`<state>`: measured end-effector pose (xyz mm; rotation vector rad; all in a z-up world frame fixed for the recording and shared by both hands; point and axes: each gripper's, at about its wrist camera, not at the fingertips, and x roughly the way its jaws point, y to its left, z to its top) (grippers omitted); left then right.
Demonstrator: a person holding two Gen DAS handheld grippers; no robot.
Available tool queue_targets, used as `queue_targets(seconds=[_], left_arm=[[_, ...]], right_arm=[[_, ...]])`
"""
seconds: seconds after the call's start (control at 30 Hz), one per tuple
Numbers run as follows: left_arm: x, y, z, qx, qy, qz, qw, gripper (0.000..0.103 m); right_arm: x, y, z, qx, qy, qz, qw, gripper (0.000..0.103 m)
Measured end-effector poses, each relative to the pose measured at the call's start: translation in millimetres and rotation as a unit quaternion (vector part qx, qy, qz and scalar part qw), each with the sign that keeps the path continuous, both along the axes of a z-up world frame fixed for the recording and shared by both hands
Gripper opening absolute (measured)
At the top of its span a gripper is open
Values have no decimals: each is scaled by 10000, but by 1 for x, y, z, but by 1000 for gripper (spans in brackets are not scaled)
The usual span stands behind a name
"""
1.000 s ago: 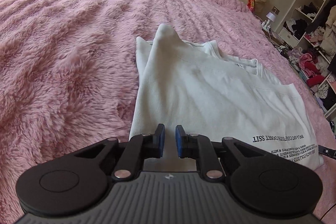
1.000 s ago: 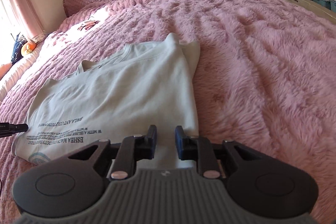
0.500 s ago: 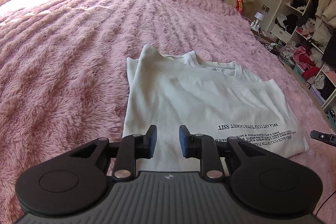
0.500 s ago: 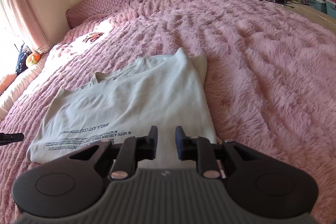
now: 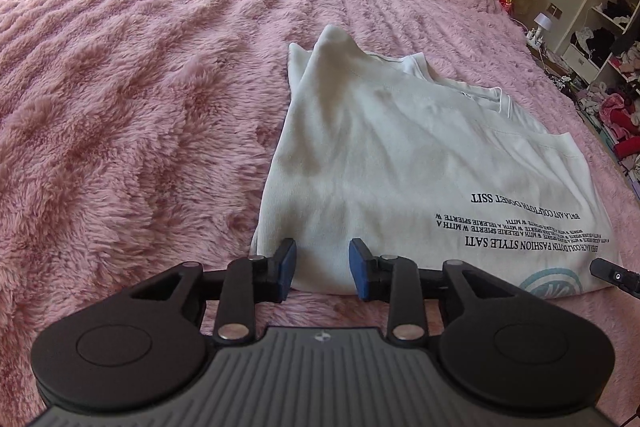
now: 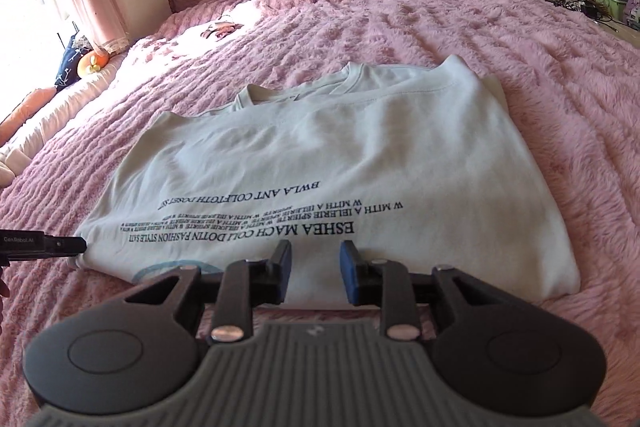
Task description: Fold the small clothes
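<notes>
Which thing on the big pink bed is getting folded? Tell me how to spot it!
Find the fluffy pink blanket covering the whole bed. Near its front edge lies a white T-shirt, partly folded. It is the only flat white cloth there, and black printed words run across it.

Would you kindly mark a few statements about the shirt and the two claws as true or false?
1. The white T-shirt lies on a pink fuzzy blanket. True.
2. The left claw pinches the shirt. False: its jaws are opening, nothing gripped.
3. The shirt's print is black lettering. True.
4. The right claw holds a sock. False: it holds nothing, jaws opening.
5. The shirt hangs from a hanger. False: it lies folded on the bed.
</notes>
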<state>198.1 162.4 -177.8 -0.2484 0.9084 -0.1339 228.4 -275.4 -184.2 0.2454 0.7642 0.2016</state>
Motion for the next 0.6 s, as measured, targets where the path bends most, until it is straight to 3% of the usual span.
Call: queue_targets(seconds=[0.13, 0.3, 0.43, 0.6], left_arm=[[2, 14, -9, -428, -40, -192, 9989, 36], [35, 18, 33, -714, -798, -558, 9927, 40], [96, 1, 42, -649, -960, -608, 9914, 44], [163, -12, 10, -649, -538, -373, 9957, 44]], right_arm=[[0, -17, -22, 93, 363, -177, 9991, 20], [11, -20, 13, 473, -330, -432, 9974, 24], [78, 18, 38, 268, -626, -263, 9973, 24], [178, 73, 35, -475, -455, -200, 9976, 27]])
